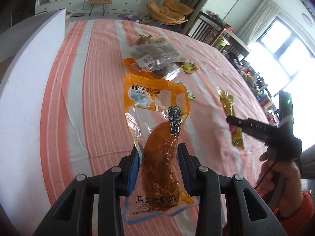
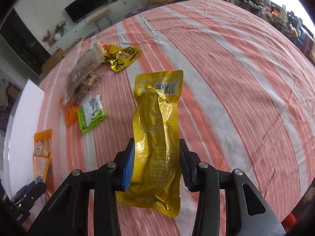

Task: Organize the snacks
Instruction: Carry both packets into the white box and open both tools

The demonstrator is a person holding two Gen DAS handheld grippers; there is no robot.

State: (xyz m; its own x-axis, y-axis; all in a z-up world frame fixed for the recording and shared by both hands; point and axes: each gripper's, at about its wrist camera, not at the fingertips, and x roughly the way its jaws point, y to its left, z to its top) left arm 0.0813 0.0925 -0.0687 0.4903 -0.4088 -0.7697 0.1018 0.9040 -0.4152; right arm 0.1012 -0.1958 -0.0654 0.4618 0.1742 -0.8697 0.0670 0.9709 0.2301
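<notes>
Slick plastic is the risk: the left claw [image 1: 159,157] clamps the orange-topped clear chicken pouch [image 1: 157,137], the right claw [image 2: 157,157] pinches the glossy yellow vacuum pouch [image 2: 157,127], and either could slip free.

Glossy plastic pouch [image 1: 157,137] – crinkled yellow film pack [image 2: 157,133] – on striped cloth [image 2: 236,78].

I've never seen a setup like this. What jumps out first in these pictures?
Two snack packs held up over a pink-and-white striped tablecloth: the left gripper is shut on an orange chicken-breast pouch, and the right gripper is shut on a yellow vacuum pack. Behind them lies a loose pile of snack bags in the middle of the cloth.
</notes>
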